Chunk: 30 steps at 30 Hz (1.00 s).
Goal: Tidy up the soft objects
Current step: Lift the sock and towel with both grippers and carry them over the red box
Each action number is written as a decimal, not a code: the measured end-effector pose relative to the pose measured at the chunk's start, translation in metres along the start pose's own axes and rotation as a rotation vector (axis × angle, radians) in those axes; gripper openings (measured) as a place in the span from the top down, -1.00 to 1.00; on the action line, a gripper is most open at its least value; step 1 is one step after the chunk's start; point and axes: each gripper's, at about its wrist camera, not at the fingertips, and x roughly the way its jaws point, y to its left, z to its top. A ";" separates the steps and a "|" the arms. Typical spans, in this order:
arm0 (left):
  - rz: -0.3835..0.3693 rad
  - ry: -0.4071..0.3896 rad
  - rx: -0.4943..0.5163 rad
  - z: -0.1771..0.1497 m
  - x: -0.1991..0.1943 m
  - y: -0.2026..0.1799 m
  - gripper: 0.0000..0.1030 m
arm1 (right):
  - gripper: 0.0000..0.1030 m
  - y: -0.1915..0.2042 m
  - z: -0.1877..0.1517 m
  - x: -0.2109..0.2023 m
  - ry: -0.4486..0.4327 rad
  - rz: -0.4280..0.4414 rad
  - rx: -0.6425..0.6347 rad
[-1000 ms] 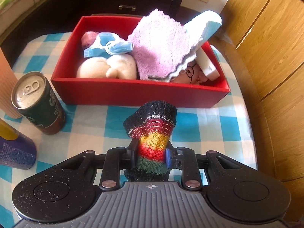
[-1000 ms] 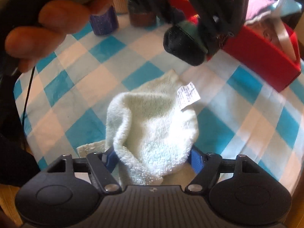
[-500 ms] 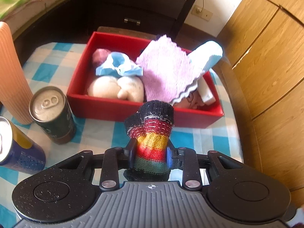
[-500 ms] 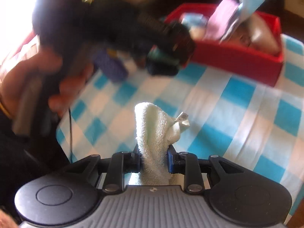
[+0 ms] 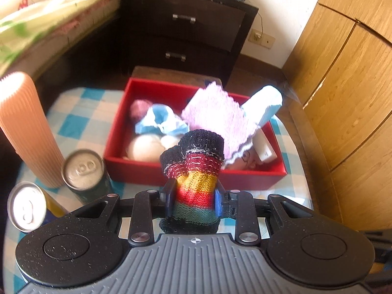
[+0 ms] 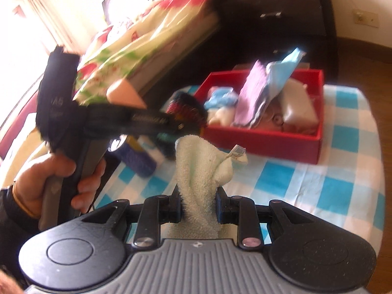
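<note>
The left gripper (image 5: 193,202) pinches a striped sock (image 5: 196,171) between its two pads. The sock stands up out of the claw, in the air over the table (image 5: 80,117), just in front of the near wall of the red box (image 5: 137,174). The right gripper (image 6: 198,208) is pressed tight on a white towel (image 6: 198,169), which sticks up with its little tag (image 6: 237,150) showing. The towel hangs over the checked cloth near the middle of the table, in front of the box.

The box sits at the far edge of the table. It is already crowded: a pink cloth (image 5: 215,115), a blue mask (image 5: 161,125) and soft toys fill it, and some poke up past the rim.

At the left edge of the table stand two cans (image 5: 83,171) and a tall orange tube (image 5: 29,132), close together. The right side of the table, between the box and the near edge, is bare cloth (image 6: 318,186). A hand (image 6: 49,183) grips the left tool's handle.
</note>
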 end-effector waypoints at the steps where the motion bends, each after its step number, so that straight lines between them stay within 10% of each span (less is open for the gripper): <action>1: 0.005 -0.009 0.005 0.001 -0.002 -0.001 0.42 | 0.92 -0.001 0.002 -0.002 -0.013 0.001 0.007; 30: 0.092 -0.215 0.082 0.024 -0.040 -0.026 0.42 | 0.92 0.005 0.050 -0.040 -0.316 -0.014 0.033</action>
